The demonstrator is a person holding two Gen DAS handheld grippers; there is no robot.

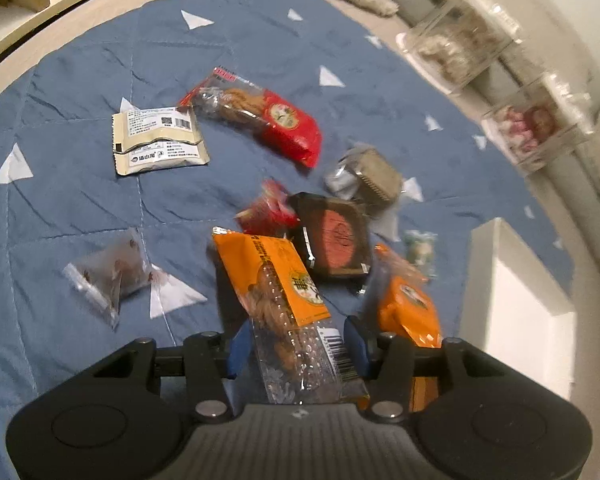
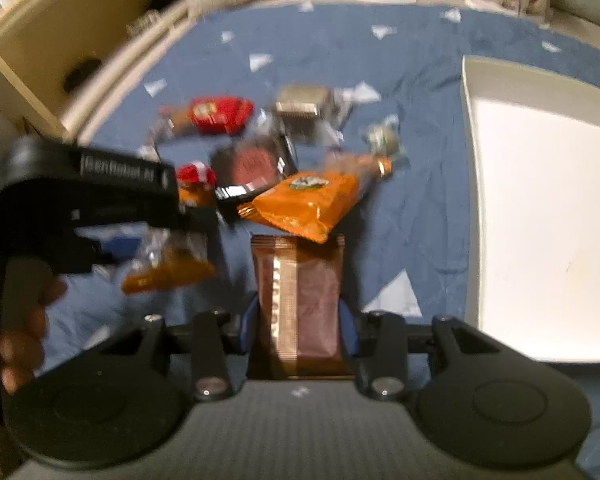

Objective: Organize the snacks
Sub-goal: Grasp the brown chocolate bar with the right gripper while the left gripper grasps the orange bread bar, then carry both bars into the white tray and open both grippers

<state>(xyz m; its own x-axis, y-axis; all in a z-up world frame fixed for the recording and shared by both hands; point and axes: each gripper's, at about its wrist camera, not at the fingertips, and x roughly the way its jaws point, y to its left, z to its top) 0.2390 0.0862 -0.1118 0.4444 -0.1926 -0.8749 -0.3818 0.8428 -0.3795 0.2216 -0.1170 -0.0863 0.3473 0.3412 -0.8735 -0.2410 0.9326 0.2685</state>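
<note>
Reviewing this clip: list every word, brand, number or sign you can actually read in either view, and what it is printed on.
"GenRobot AI", roughly, blurred: on the side of the left gripper.
Three Chinese characters beside a logo on the beige packet: too small to read surely; its QR code, barcode and fine print are unreadable.
Large Chinese characters on the orange packet in that gripper: partly hidden, unreadable; barcode digits too small.
Gold vertical lettering on the brown packet in the right gripper: blurred.
Round emblem on the red packet: unreadable.
</note>
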